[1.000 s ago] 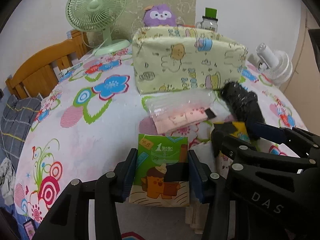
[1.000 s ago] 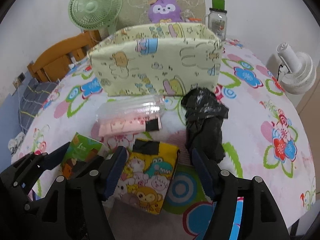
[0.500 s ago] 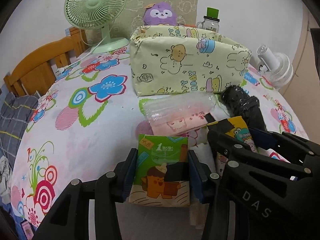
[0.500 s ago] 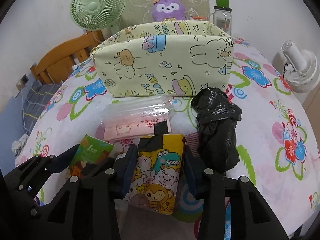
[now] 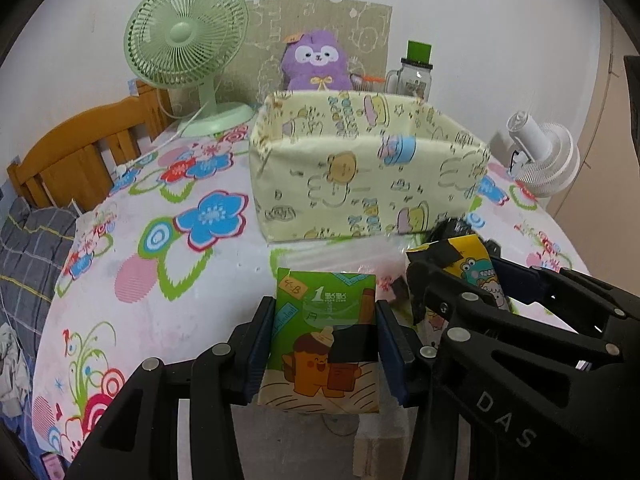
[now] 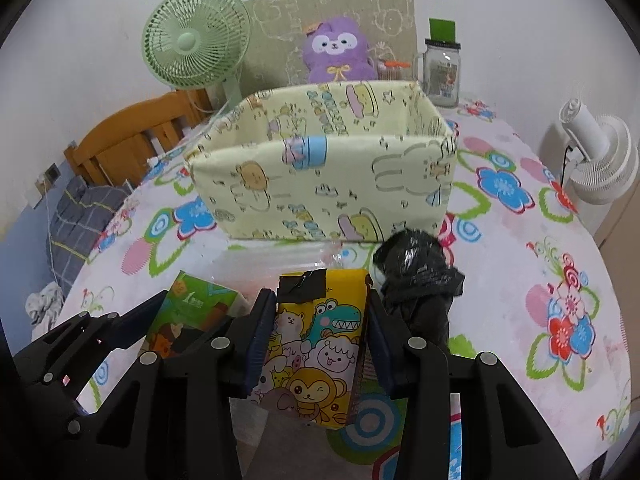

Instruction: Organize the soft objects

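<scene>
On the table point(image 6: 520, 248): bin point(image 6: 320, 184) at centre; fan point(image 6: 196, 40) behind it to the left, plush point(image 6: 336, 52) and jar point(image 6: 442, 76) behind, second fan point(image 6: 600, 160) off right. Just before the bin, clear bag point(image 5: 340, 252), partly hidden; right of it, dark bundle point(image 6: 420, 280). Nearest, two packs side by side point(image 6: 316, 352) point(image 5: 324, 336)

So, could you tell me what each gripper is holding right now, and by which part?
The left gripper clamps the green tissue pack by its two long side edges; the right gripper clamps the yellow cartoon tissue pack the same way.
</scene>
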`<action>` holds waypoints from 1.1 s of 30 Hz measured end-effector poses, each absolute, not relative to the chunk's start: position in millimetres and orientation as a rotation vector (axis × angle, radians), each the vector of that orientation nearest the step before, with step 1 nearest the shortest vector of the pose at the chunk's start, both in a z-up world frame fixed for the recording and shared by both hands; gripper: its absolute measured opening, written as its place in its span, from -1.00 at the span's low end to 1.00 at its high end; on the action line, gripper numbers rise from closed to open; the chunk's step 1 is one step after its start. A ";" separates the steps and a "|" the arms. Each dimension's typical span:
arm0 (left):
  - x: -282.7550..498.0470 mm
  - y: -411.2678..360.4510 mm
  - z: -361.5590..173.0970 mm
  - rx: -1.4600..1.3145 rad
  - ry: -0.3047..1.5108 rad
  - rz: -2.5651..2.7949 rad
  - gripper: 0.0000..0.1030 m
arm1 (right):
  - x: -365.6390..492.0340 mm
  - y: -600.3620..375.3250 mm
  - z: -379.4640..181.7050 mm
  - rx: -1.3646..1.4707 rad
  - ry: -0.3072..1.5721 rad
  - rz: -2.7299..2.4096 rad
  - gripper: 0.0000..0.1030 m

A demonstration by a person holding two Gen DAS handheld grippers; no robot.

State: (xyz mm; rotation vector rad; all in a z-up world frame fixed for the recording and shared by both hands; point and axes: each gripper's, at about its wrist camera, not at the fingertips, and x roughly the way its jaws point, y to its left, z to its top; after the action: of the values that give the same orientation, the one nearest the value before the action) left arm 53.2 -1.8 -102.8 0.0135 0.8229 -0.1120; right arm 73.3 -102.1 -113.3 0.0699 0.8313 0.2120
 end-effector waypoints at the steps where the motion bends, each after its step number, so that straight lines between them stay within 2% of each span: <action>1: 53.4 -2.3 -100.2 0.014 0.818 -0.112 -0.03 | 73.4 -102.3 -110.0 0.069 0.824 0.212 -0.09; 33: 59.9 -13.5 -19.6 0.032 0.680 -0.130 -0.03 | 72.9 -115.5 -26.3 0.075 0.675 0.206 -0.09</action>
State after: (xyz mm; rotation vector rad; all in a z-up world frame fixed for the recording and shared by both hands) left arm 59.9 -13.5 -19.6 0.0324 0.6797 -0.1303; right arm 72.9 -115.5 -26.3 0.0748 0.6753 0.2060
